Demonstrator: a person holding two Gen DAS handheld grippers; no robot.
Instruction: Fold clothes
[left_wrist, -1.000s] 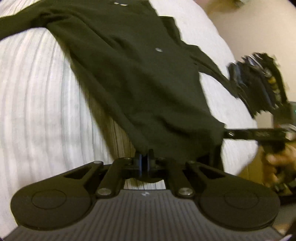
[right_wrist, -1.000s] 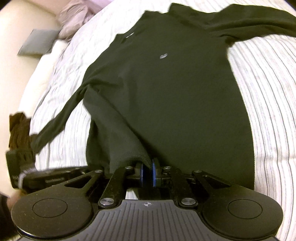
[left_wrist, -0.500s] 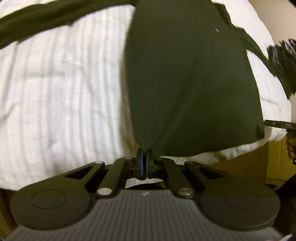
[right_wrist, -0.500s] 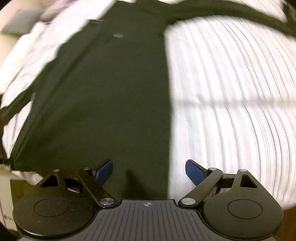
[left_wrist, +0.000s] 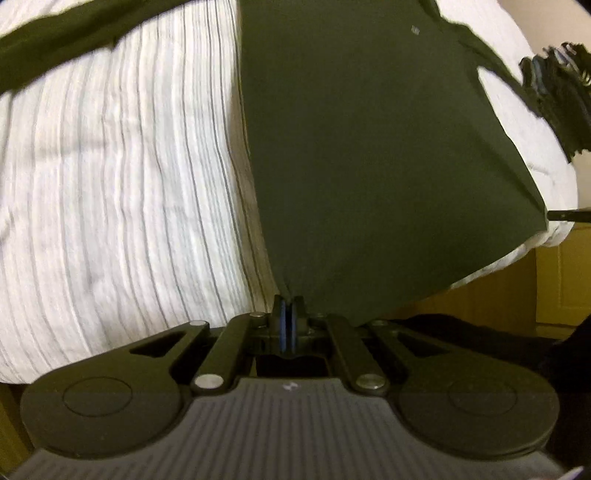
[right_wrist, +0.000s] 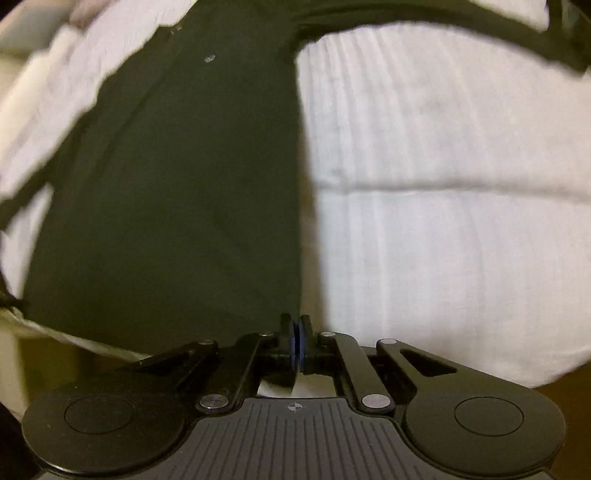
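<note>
A dark green long-sleeved shirt (left_wrist: 369, 147) lies stretched flat on a white striped bed cover (left_wrist: 110, 184); it also shows in the right wrist view (right_wrist: 177, 192). My left gripper (left_wrist: 287, 306) is shut on the shirt's bottom hem at its left corner. My right gripper (right_wrist: 296, 325) is shut at the hem's right corner, with the cloth edge running into the pads. One sleeve (left_wrist: 55, 44) runs off to the upper left, the other sleeve (right_wrist: 443, 26) to the upper right in the right wrist view.
The bed's near edge drops to a yellowish wooden frame (left_wrist: 517, 288). A dark fringed item (left_wrist: 554, 96) sits at the bed's right side. A pale pillow or cloth (right_wrist: 33, 48) lies at the far left of the bed.
The right gripper, open half a second ago, has shut at the hem's right corner. Both grippers have pulled back to the bed's near edge and the shirt has stretched flat.
</note>
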